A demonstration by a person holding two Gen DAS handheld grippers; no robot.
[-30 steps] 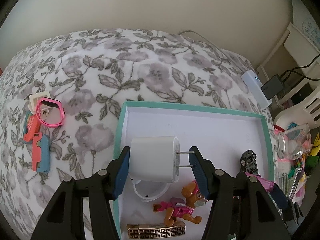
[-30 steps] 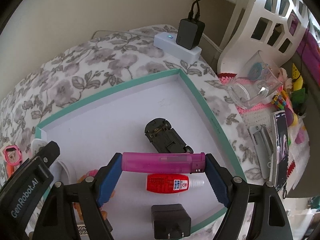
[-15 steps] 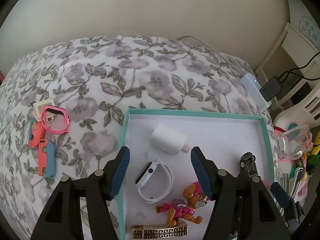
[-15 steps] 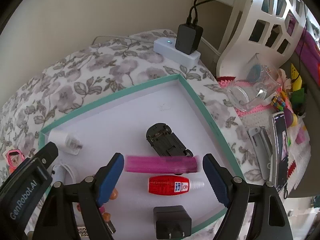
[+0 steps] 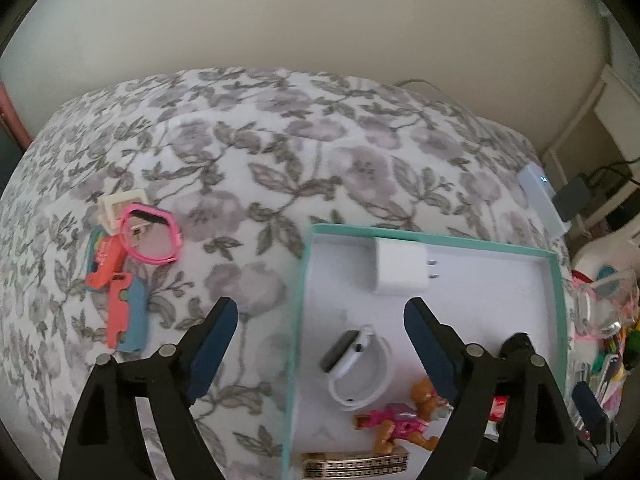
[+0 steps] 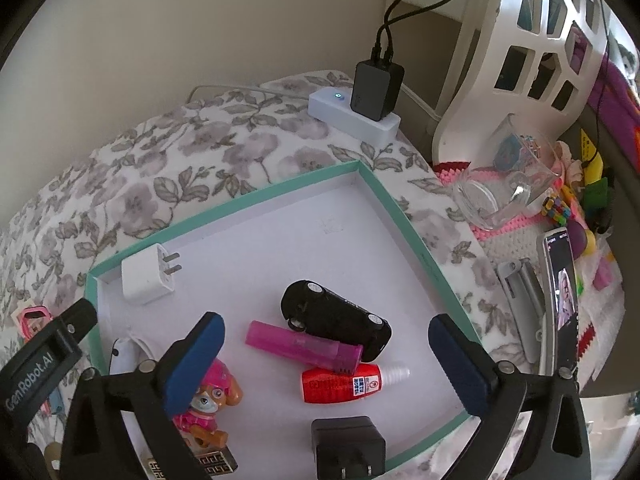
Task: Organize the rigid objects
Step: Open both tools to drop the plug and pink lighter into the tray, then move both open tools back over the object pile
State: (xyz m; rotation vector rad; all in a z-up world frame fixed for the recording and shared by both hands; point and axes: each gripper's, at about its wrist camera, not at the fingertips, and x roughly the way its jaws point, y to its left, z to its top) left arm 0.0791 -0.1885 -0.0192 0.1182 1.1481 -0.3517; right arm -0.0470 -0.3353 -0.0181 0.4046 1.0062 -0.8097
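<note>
Both tools are hanging spread wide and empty over the tray (image 6: 404,216) on the floral cover (image 5: 280,168). The left hand-held gripper (image 5: 320,320) is straddling the tray's left wall; the right hand-held gripper (image 6: 326,354) is hovering above the tray's middle. Inside the tray, the white charger (image 5: 400,268) is lying in the far left corner, and the pink tube (image 6: 304,346) is resting against the black toy car (image 6: 336,318), touching the red bottle (image 6: 344,384).

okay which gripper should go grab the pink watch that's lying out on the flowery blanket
Left, probably. The left gripper is open and empty, and the pink watch lies just ahead to its left. The right gripper hangs over the tray.
</note>
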